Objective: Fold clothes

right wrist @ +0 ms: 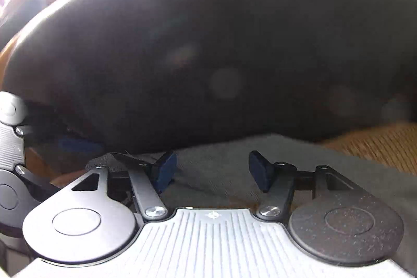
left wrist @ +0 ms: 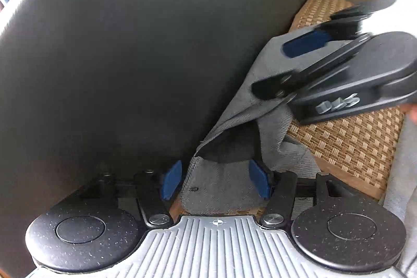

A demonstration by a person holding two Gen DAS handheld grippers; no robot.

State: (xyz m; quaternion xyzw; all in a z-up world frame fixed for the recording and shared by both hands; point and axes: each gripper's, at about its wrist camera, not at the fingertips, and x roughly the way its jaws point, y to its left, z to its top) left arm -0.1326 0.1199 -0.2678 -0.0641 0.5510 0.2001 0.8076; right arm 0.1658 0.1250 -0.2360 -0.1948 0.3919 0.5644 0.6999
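Both jaws spread, nothing clamped: left gripper [left wrist: 215,180] and right gripper [right wrist: 212,171] over grey cloth [left wrist: 250,100], lower centre; edge should be pinched before folding.

Home, woven mat [left wrist: 349,145], dark cushion [left wrist: 156,56]

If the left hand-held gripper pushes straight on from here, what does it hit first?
Most likely the grey cloth: it lies between the open left hand-held gripper fingers, on the woven mat. Depth is unclear.
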